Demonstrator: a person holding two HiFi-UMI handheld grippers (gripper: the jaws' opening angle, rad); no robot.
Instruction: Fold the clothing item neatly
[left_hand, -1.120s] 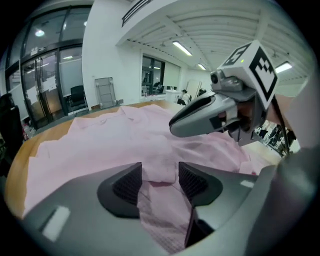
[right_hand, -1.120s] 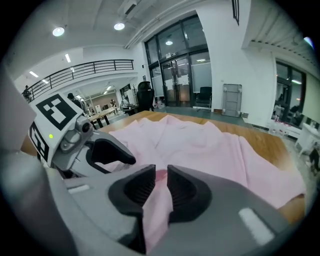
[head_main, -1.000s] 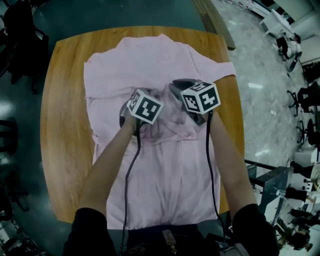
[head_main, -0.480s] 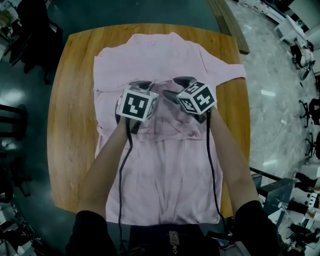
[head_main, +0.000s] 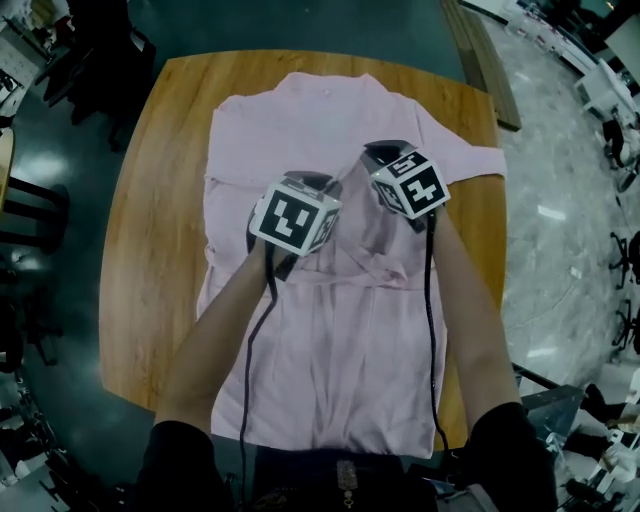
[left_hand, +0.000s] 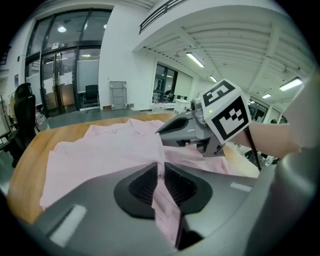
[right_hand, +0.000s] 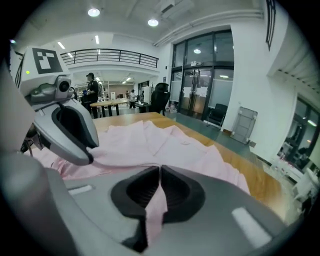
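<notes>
My L tool was clenched on the pink garment, which lay spread over the worktop. R tool, at its 2 o'clock, had just closed on fabric too. Prob. no fold done yet; all left.

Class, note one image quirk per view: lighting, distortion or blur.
Head view: dim, and the table edges bow outward. Left gripper view: fisheye circle with black corners, glaring ceiling lights. Right gripper view: same fisheye bend; shirt nearest the lens looks soft.
</notes>
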